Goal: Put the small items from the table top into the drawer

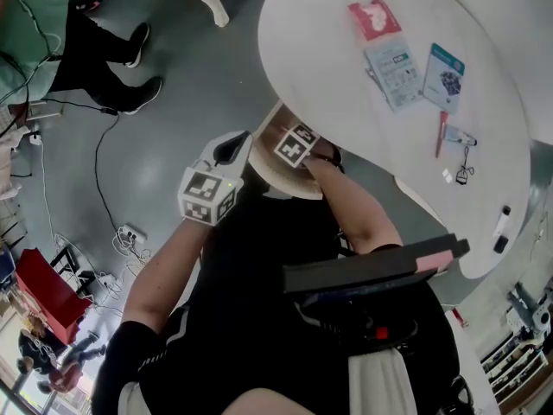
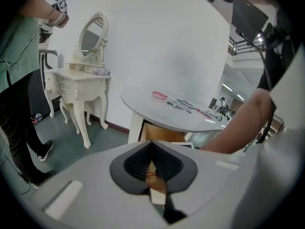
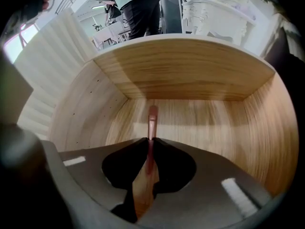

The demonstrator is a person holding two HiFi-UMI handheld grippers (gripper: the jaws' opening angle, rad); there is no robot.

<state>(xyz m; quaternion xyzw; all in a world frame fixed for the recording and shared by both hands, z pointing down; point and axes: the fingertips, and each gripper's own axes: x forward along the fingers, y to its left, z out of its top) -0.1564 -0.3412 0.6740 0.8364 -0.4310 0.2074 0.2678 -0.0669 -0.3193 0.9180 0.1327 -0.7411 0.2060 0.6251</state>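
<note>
Inside the wooden drawer (image 3: pixel 190 75), nearest of all, the right gripper (image 3: pixel 150 140) points steeply down, its jaws pinched on a thin reddish-brown stick (image 3: pixel 152 120) (a pen or a cosmetic pencil, I cannot tell which). The stick's far end reaches toward the drawer floor. The step in hand looks like the drop-off of this one item: it is within the drawer walls but not yet let go. The next move, as I judge it, calls for spreading the jaws so the stick settles on the wood. The gripper should then lift out without catching the table edge above.

The left gripper (image 2: pixel 151 144) hangs beside the person's body, jaws closed tip to tip with nothing I can make out between them, aimed at the table from the side.

Further out, the white curved-edged table (image 1: pixel 328 76) carries what is left to move: a red packet (image 1: pixel 374 17), a pale card pack (image 1: pixel 393 72), a blue packet (image 1: pixel 444 74), a red pen (image 1: pixel 441 133) and a few small dark bits near the edge. The task therefore seems to be at an early stage.

Beyond lie a grey floor (image 1: pixel 173 119) with a trailing cable (image 1: pixel 99 171) and a bystander's dark shoes (image 1: pixel 138 93). Against the white wall stands an ornate cream dressing table (image 2: pixel 78 80) with an oval mirror (image 2: pixel 90 35).
</note>
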